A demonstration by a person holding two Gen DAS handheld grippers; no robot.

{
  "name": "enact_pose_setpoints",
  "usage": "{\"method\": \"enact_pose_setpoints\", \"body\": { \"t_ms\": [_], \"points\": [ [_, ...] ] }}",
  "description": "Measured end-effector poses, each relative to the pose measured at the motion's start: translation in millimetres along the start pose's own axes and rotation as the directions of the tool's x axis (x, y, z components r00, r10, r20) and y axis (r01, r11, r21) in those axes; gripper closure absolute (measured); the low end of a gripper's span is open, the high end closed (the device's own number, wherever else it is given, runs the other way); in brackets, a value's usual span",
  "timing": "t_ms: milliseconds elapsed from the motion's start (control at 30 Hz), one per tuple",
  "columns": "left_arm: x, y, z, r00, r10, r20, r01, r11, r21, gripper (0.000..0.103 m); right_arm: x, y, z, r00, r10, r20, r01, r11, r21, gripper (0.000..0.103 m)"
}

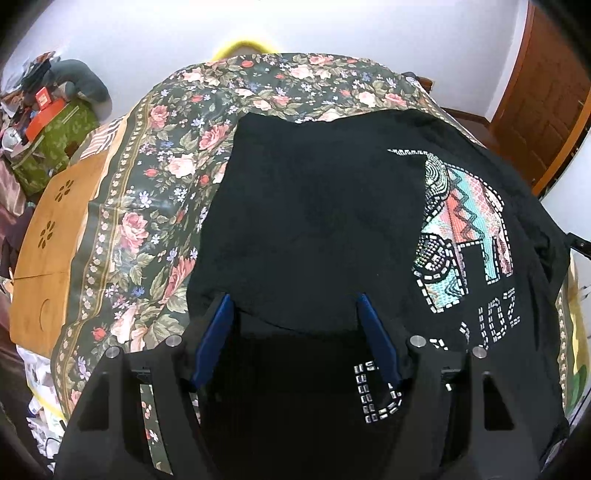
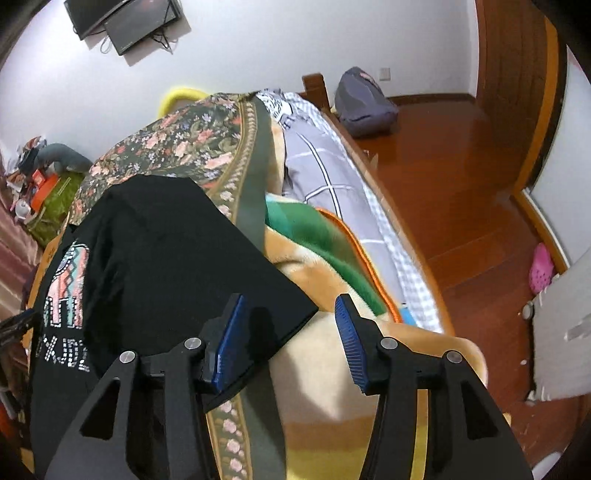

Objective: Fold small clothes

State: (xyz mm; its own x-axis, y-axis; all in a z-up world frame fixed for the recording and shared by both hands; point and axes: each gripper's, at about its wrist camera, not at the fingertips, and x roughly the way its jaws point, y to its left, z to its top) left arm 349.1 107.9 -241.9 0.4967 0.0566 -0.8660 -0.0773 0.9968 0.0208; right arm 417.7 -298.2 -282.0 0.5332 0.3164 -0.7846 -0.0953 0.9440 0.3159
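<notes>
Nearest the lens, the left gripper [image 1: 295,314] hangs over a black T-shirt [image 1: 314,206], its blue-padded fingers [image 1: 218,332] spread wide with nothing between them. The right gripper [image 2: 290,317] stands released too, one finger over the shirt's near corner, the other above a tan blanket [image 2: 321,376]. The shirt lies partly folded on a bed, its sleeve side turned over the front, resting on a dark floral bedspread [image 1: 155,177]. On its front a beaded elephant design [image 1: 461,229] in pink, teal and white sits above studded letters; only fragments show, and the word cannot be read in full. Beside the shirt in the right wrist view lie a green blanket [image 2: 314,236] edged in orange and a grey checked sheet [image 2: 321,173]. To the left a small wooden bench [image 1: 55,229] with flower-shaped cutouts rests on the bed. Farther off, a grey backpack [image 2: 364,99] sits on the wooden floor [image 2: 461,192], a pink clog [image 2: 541,266] lies near the wall, and a dark screen [image 2: 129,22] hangs on the white wall.
</notes>
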Motion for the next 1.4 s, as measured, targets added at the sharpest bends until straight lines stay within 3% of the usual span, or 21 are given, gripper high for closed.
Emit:
{"method": "enact_pose_setpoints", "body": {
  "t_ms": [133,167,200,233,600,900,1133,1400],
  "points": [
    [-1,-1,0,1.000,0.018,0.002,-0.018,1.000,0.004,0.034,8,-1,-2,0.999,0.031,0.012,-0.031,0.999,0.009,0.060],
    [-1,-1,0,1.000,0.023,0.002,-0.023,1.000,0.004,0.034,7,-2,-3,0.999,0.041,0.019,-0.041,0.999,0.011,0.067],
    [-1,-1,0,1.000,0.031,0.002,-0.031,1.000,0.005,0.034,6,-2,-3,0.998,0.053,0.021,-0.053,0.998,0.012,0.086],
    [-2,-1,0,0.999,0.037,0.001,-0.037,0.999,0.006,0.034,4,-1,-3,0.997,0.068,0.020,-0.068,0.998,0.012,0.098],
    [-13,3,-8,1.000,0.030,0.006,-0.030,0.999,-0.021,0.034,-48,54,12,0.985,0.160,0.069,-0.148,0.978,-0.144,0.099],
    [-40,14,-14,0.997,0.024,0.068,-0.023,1.000,-0.013,0.033,-82,155,57,0.955,0.268,0.129,-0.220,0.927,-0.303,0.099],
    [-45,37,-19,0.996,0.015,0.094,-0.010,0.999,-0.053,0.029,-47,237,73,0.944,0.323,0.072,-0.270,0.878,-0.395,0.099],
    [-31,65,-25,0.998,0.033,0.062,-0.027,0.995,-0.098,0.029,27,295,63,0.936,0.350,-0.043,-0.339,0.860,-0.380,0.098]
  ]
}}
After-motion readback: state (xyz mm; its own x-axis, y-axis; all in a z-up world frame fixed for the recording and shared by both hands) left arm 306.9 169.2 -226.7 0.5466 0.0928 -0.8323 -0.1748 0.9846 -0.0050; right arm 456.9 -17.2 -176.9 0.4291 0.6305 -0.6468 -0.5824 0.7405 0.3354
